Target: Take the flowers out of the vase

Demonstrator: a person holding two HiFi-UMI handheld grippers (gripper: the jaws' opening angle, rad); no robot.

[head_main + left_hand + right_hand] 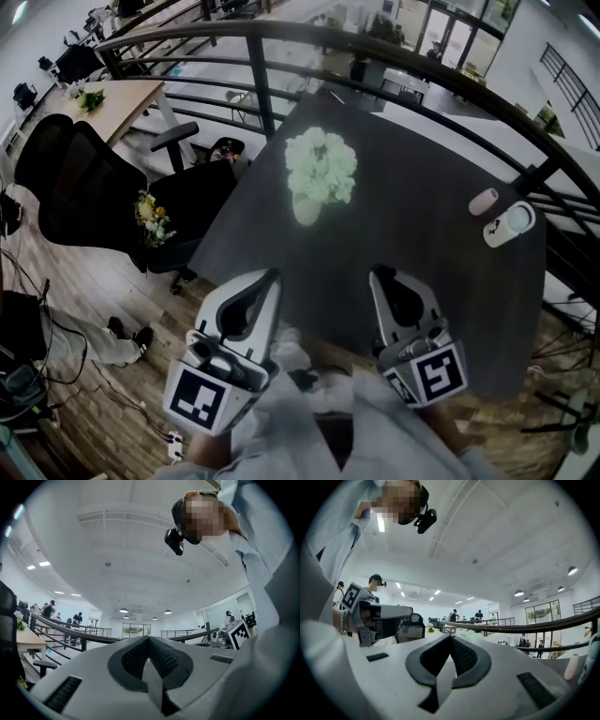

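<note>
Flowers (pixel 321 164) look light and crushable; pinch the stems just above the vase (pixel 307 208) rim. Left gripper (pixel 270 277) and right gripper (pixel 379 274) are pressed together, empty.

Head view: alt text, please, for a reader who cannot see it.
White flowers stand in a pale vase on a dark table, untouched. The left gripper and right gripper sit nearer the camera, shut and empty. A black chair stands at left.
</note>
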